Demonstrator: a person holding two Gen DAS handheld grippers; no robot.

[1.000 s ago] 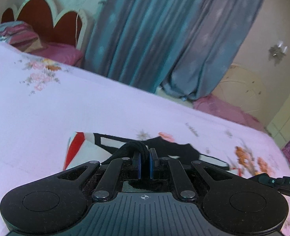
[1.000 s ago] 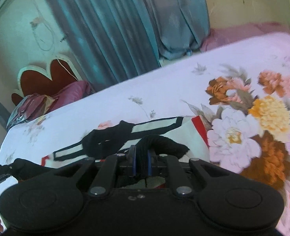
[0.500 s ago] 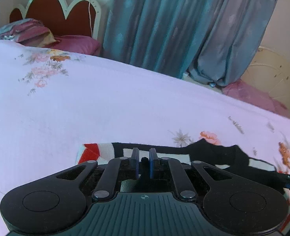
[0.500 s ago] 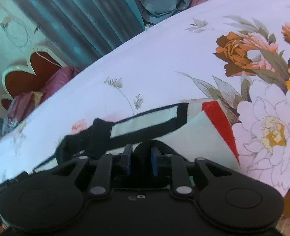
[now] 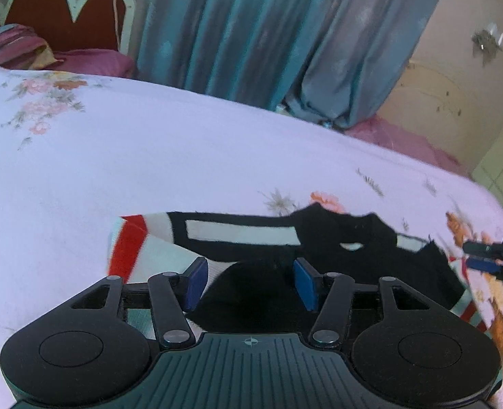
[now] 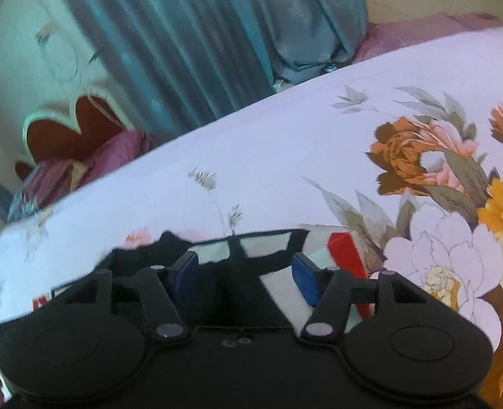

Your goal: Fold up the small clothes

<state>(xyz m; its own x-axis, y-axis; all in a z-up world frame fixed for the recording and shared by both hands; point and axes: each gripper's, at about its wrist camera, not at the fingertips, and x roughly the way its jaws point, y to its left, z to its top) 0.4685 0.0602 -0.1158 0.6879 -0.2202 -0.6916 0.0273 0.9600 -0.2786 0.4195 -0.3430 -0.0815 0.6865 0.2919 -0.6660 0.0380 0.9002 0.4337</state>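
Jaws of the left gripper (image 5: 249, 284) and right gripper (image 6: 244, 277) were opening, pads clear of the dark hem they had pinched a second before. Garment (image 5: 237, 238) lay on the bed (image 5: 183, 156), apparently folded over; blur hid the crease.

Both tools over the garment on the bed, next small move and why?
Probably lift both clear and re-grasp for the next fold: the left tool and right tool have jaws opening, pads off the fabric, and the garment lies folded on the bedsheet.
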